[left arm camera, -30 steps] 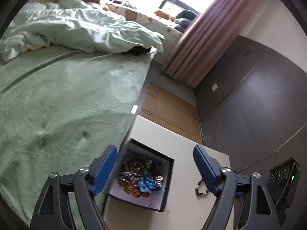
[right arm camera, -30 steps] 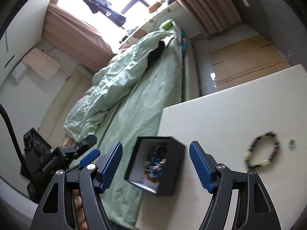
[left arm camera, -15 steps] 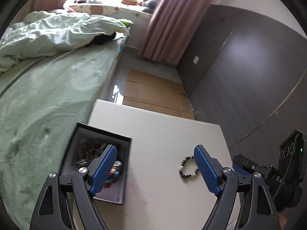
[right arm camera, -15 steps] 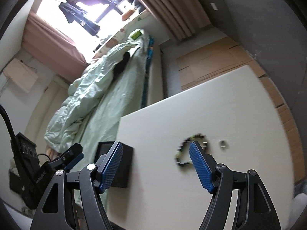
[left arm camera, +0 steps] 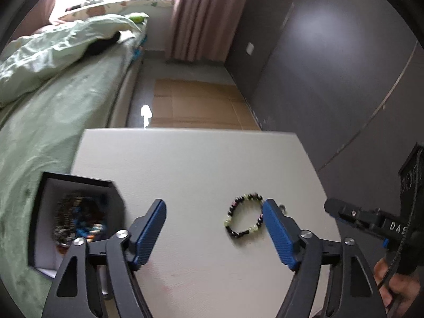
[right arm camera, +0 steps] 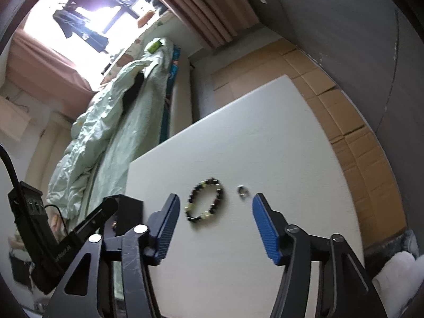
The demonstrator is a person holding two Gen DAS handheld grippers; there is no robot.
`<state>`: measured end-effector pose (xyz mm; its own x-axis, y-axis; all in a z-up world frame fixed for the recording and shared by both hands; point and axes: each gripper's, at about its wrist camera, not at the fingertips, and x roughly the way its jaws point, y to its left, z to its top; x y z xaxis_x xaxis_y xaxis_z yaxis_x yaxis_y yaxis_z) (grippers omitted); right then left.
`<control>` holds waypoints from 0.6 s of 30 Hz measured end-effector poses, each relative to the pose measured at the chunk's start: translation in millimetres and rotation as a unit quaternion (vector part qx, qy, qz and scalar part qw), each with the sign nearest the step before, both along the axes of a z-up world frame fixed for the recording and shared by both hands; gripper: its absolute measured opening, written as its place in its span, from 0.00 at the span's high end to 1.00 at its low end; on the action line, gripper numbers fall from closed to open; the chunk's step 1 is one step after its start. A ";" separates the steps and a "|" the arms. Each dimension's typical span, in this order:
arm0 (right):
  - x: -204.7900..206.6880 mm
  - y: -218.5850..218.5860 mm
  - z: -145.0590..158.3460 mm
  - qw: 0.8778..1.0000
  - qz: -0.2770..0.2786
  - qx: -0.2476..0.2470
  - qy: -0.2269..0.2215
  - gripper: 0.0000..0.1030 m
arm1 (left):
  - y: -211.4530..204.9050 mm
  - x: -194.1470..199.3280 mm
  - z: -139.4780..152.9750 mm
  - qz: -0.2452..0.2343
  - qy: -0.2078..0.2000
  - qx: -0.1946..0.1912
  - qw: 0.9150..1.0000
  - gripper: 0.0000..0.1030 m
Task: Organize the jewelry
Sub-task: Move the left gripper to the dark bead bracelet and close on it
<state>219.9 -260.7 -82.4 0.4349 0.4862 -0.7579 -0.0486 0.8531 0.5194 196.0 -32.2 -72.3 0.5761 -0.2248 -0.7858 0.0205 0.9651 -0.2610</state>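
1. Lying flat on the white table: beaded bracelet, dark beads with a few pale green ones, loop slightly oval. Long axis in the right wrist view runs from near left to far right.
2. Sitting just right of bracelet, apart from it: small metal ring.
3. Standing at the table's left edge beside the green bed: black jewelry box, open-topped, already holding a mixed pile of beads. Well apart from the bracelet.
4. Right gripper: released, jaws spread wide, nothing between them. Bracelet falls between the blue pads, closer to the left one; ring also within the gap, nearer the right pad.
5. Left gripper: released, empty. Bracelet sits far right in its gap, touching or just beside the right pad in that view; cannot tell which.
6. Judgement: both tools close, but right gripper better centred on the bracelet; likely the picking tool. Left gripper lies between bracelet and box.
7. Judgement: closing across the short axis should pinch one bead strand; risk of catching the ring too.
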 end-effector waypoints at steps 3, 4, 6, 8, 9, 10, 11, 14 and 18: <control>4.6 -3.4 -4.7 1.000 -0.001 -0.014 0.007 0.55 | -11.8 10.5 -14.7 -0.017 0.022 0.007 1.000 0.38; 5.8 -4.5 -5.9 1.000 -0.002 -0.020 0.008 0.56 | -15.2 14.1 -19.5 -0.022 0.029 0.009 0.999 0.42; 7.8 -5.9 -7.0 1.000 0.000 -0.029 0.008 0.56 | -20.5 20.3 -27.6 -0.031 0.039 0.010 0.999 0.47; 9.6 -6.4 -7.6 0.999 0.003 -0.032 0.008 0.58 | -24.7 23.5 -32.6 -0.037 0.043 0.011 0.998 0.53; 10.5 -6.4 -7.7 0.999 0.004 -0.035 0.007 0.58 | -27.0 26.4 -36.2 -0.039 0.046 0.015 0.998 0.54; 11.3 -6.6 -8.0 0.999 0.005 -0.038 0.007 0.58 | -29.4 28.5 -39.5 -0.040 0.048 0.020 0.998 0.55; 12.1 -6.6 -8.6 0.999 0.005 -0.041 0.008 0.59 | -30.6 30.2 -41.0 -0.042 0.050 0.023 0.998 0.56; 15.2 -9.4 -10.9 0.999 0.003 -0.040 0.012 0.59 | -35.3 38.3 -50.4 -0.050 0.058 0.035 0.996 0.61; 17.4 -14.0 -11.2 0.999 -0.002 -0.042 0.016 0.59 | -41.4 44.1 -62.4 -0.060 0.065 0.056 0.994 0.66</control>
